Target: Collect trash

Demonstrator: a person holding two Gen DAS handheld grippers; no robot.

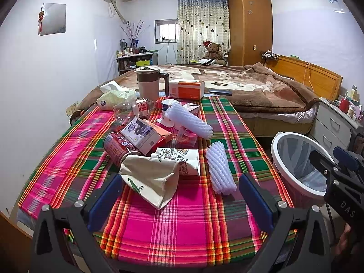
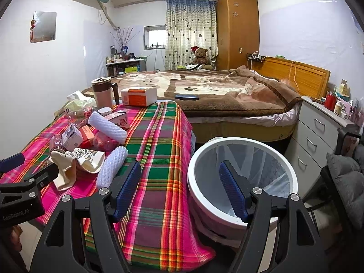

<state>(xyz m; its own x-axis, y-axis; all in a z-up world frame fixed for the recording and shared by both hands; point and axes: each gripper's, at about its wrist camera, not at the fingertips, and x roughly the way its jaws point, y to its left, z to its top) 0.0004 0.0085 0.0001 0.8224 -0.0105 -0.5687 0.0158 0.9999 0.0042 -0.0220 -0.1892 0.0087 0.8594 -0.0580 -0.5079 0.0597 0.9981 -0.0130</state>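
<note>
The left tongs (image 1: 179, 195) were wide open and held nothing, above the near edge of the desk (image 1: 182, 227). A beige paper bag (image 1: 150, 182) and a white foam net (image 1: 220, 168) lay between its fingers. The right tongs (image 2: 182, 191) were also open and empty, just above the rim of the white trash bin (image 2: 241, 145) beside the desk

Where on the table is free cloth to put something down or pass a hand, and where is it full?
Free: the near strip between the paper bag and the table's front edge, and the right side between the foam sleeve and the edge by the bin. Crowded: the left and far part, around the red can, cartons and mug.
</note>
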